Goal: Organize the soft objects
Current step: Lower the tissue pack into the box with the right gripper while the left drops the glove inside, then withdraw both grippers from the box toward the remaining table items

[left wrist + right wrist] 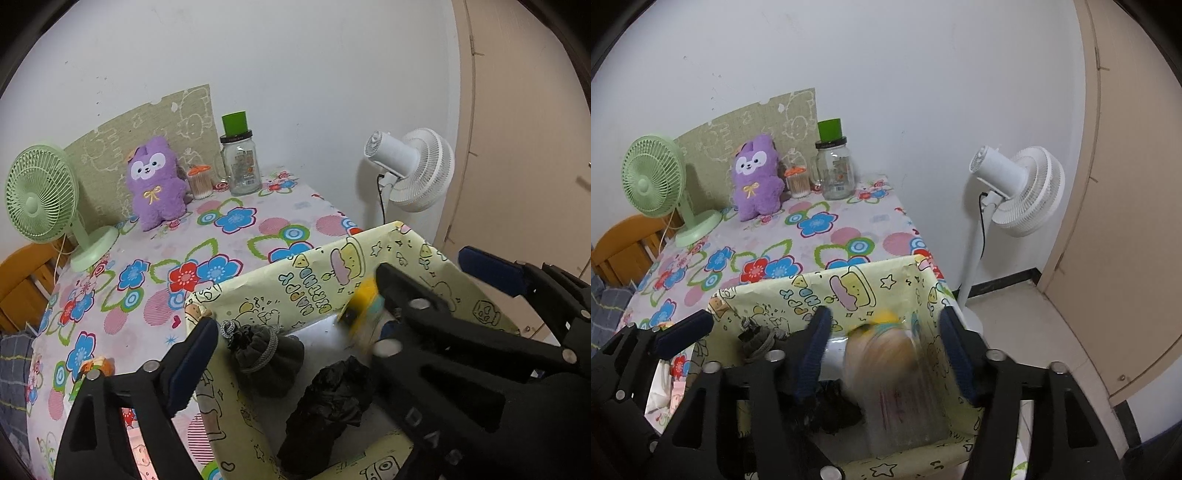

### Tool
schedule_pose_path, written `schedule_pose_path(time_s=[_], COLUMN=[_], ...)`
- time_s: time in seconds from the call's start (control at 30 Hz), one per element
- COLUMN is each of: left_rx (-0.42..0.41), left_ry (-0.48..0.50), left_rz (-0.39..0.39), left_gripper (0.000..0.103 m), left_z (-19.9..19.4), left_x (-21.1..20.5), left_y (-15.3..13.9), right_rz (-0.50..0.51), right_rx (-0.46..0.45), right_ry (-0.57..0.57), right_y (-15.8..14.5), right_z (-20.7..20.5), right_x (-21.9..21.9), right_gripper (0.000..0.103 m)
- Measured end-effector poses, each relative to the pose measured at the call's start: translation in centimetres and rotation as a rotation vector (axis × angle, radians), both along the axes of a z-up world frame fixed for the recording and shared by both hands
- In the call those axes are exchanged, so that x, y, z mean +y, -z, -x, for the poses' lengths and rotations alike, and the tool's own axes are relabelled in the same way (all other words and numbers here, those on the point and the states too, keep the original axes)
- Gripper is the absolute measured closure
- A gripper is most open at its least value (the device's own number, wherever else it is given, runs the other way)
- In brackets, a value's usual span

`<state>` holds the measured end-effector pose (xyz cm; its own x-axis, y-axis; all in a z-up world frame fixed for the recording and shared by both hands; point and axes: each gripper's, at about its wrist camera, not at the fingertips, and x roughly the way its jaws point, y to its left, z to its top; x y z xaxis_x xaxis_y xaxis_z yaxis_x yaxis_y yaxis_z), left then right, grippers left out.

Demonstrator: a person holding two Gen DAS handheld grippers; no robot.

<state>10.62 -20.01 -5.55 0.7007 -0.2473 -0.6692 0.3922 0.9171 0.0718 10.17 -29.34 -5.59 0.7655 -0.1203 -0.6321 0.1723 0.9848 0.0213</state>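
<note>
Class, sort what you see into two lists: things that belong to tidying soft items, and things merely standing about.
Belongs:
yellow box
grey drawstring pouch
black bag
blurred yellow toy
purple plush

Standing about:
green fan
glass jar
white fan

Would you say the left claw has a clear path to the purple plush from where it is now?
Probably yes: the left claw is open and empty, and only bare tablecloth lies before the plush.

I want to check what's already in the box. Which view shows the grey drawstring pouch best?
The left wrist view: the grey drawstring pouch lies nearly whole and sharp against the box wall. In the right wrist view only its corded top shows behind a gripper finger.
</note>
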Motion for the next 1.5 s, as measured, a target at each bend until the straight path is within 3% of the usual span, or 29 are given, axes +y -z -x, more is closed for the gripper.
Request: schedule_pose_path(time_s=[0.07, 0.43, 1.5], left_rx=[-0.007, -0.053, -0.122], left_ry=[0.002, -0.018, -0.085], left_rz=[0.0, 0.023, 0.059], left_gripper=[0.009, 0.006, 0.0], left_z=[0.2, 1.6, 5.6], left_x=[0.1, 2.2, 11.0], left_y=[-0.2, -1.9, -3.9], right_rz=[0.017, 0.047, 0.106], right_rx=[-0.018, -0.077, -0.146], right_ry=[0.013, 0.017, -0.055], right_y=[-0.3, -2.1, -4.7], right_z=[0.2, 1.7, 5.7], right_x=[0.2, 2.0, 11.2], right_gripper=[0.022, 0.008, 0.004])
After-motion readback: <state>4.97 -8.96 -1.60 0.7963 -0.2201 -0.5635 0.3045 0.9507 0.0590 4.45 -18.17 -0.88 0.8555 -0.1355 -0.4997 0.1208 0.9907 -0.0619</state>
